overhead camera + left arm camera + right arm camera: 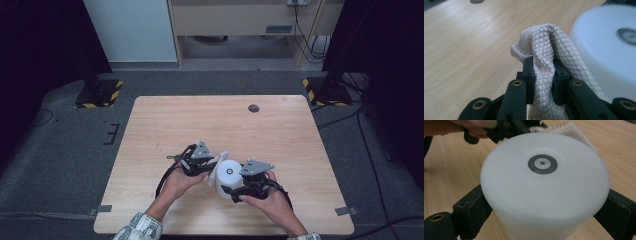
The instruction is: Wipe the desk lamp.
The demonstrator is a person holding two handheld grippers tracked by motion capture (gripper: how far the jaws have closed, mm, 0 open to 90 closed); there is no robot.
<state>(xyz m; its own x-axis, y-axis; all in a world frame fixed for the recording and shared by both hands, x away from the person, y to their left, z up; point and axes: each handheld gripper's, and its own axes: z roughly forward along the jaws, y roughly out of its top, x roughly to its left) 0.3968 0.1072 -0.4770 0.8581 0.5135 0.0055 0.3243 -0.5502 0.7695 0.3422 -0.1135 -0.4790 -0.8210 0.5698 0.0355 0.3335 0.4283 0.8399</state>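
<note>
White cylinder is clamped across its sides by the wide-set right gripper, near the tabletop's front edge. Quilted cloth is pinched in the closed left gripper, touching the cylinder. Wiping step judged underway; next, cloth should be drawn around the wall.

Cloth: I see a white quilted cloth, bunched up, touching the can's side.
Can: white round can, upright, near the surface's front.

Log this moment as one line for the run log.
left gripper: shut on quilted beige cloth | right gripper: shut on white cylindrical container | cloth against container side | light wooden table
</note>
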